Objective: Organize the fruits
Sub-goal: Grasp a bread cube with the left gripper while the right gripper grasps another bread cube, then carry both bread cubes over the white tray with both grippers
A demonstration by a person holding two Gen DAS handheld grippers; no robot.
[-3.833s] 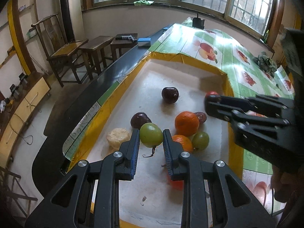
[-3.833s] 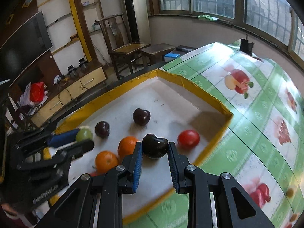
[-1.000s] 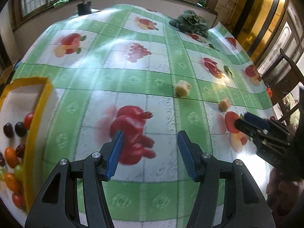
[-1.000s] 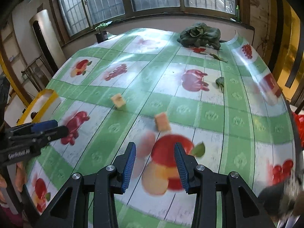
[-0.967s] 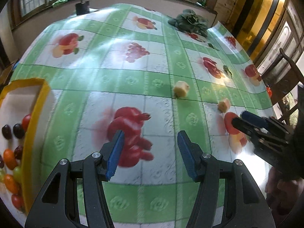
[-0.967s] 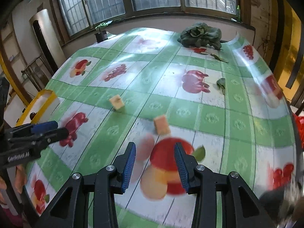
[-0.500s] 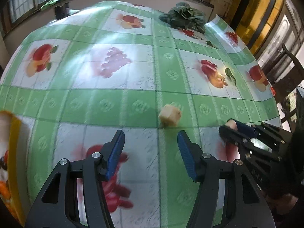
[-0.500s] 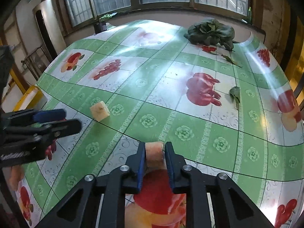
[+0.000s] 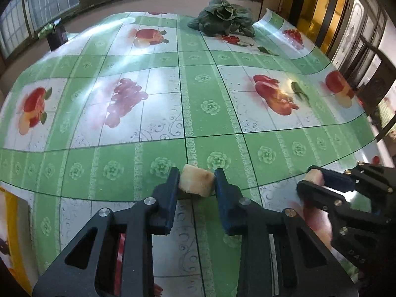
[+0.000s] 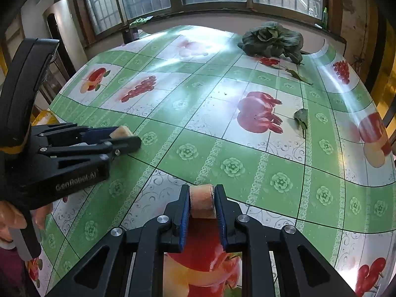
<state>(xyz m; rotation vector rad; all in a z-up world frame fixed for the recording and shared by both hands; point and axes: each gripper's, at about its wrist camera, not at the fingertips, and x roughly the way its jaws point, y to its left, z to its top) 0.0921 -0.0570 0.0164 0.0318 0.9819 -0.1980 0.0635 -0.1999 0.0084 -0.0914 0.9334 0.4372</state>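
My left gripper point(image 9: 196, 182) is shut on a pale yellow fruit chunk point(image 9: 196, 183) that sits on the green fruit-print tablecloth point(image 9: 210, 109). My right gripper point(image 10: 201, 204) is shut on a pinkish-orange fruit chunk point(image 10: 201, 204), low over the cloth. In the left wrist view the right gripper point(image 9: 310, 180) is at the right with its chunk point(image 9: 313, 175) between the tips. In the right wrist view the left gripper point(image 10: 126, 136) is at the left with its chunk point(image 10: 121, 132).
A yellow-rimmed tray point(image 9: 14, 235) with dark fruit lies at the far left edge. A leafy green vegetable point(image 9: 222, 17) sits at the table's far side, also in the right wrist view point(image 10: 272, 39). A loose leaf point(image 10: 302, 118) lies on the cloth.
Both grippers left the tray, crossed the table and closed on the two fruit chunks. In the last half second the left gripper reached its chunk and closed on it.
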